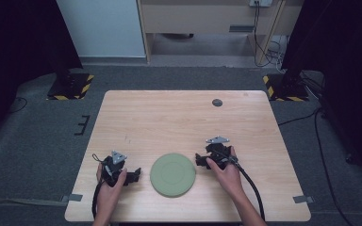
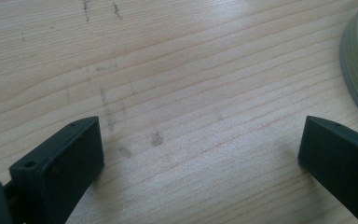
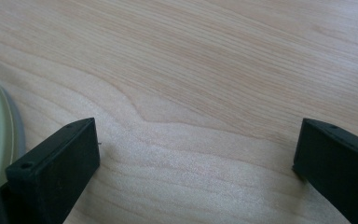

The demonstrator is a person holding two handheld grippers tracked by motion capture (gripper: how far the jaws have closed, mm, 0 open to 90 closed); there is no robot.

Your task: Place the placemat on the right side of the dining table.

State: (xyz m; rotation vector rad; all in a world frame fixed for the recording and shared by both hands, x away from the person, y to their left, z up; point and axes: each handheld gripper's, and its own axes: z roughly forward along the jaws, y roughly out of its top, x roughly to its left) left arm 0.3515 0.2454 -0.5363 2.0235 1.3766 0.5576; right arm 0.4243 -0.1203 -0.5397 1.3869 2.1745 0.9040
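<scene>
Plate (image 1: 172, 174), green, flat at near centre of counter (image 1: 169, 117), flanked left and right by left tongs (image 1: 133, 176) and right tongs (image 1: 200, 159), both spread wide, empty, apparently poised for approach.

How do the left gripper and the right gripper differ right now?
The left gripper sits left of the green plate and nearer the table's front edge; the right gripper sits on the plate's right, slightly farther in. The plate's rim edges the left gripper view's right side but the right gripper view's left. Both have open, empty jaws.
</scene>
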